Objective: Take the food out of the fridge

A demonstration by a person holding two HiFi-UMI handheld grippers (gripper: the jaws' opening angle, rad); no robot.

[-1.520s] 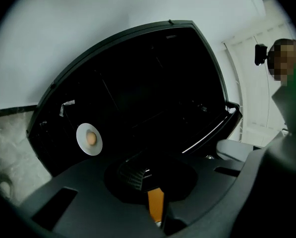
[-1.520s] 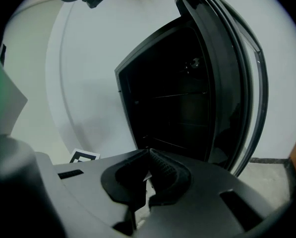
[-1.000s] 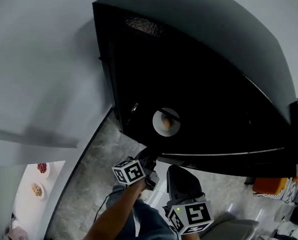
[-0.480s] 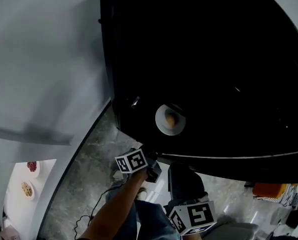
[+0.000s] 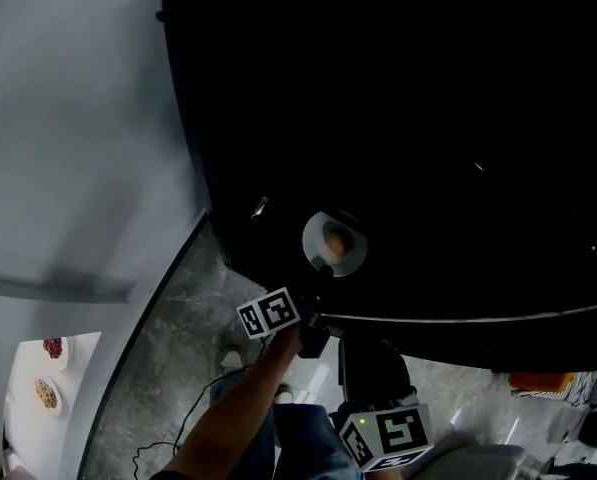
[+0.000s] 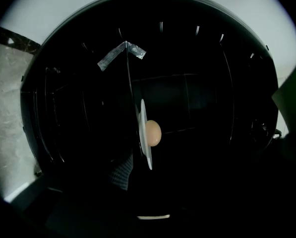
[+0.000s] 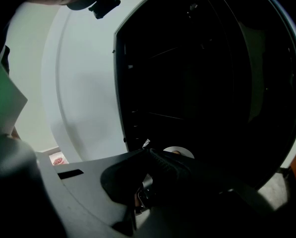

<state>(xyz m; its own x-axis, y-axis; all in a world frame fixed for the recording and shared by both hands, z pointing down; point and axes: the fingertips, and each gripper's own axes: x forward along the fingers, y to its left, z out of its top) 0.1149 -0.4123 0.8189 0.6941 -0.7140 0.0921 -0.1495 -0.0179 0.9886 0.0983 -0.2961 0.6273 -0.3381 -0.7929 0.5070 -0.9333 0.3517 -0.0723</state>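
Note:
A white plate (image 5: 323, 258) with a round tan piece of food (image 5: 340, 239) sits on a low shelf inside the dark, open black fridge (image 5: 398, 118). In the left gripper view the plate (image 6: 145, 143) shows edge-on, with the food (image 6: 153, 133) on it. My left gripper (image 5: 316, 303) points level at the plate from just in front. Its jaws have just been opening and stand open; one ribbed pad (image 6: 122, 171) shows apart from the plate's rim, and nothing is pressed between them. My right gripper (image 7: 148, 151) hangs lower and nearer me, its tips together and empty.
A grey marble floor (image 5: 173, 348) lies before the fridge, with a white wall (image 5: 68, 148) to the left. Two small dishes of food (image 5: 46, 393) sit on a white surface at the bottom left. A strip of silver tape (image 6: 122, 53) hangs inside the fridge.
My left gripper has drawn closer to the plate. The fridge's dark inside now fills more of the head view. My right gripper has kept its spot in the picture.

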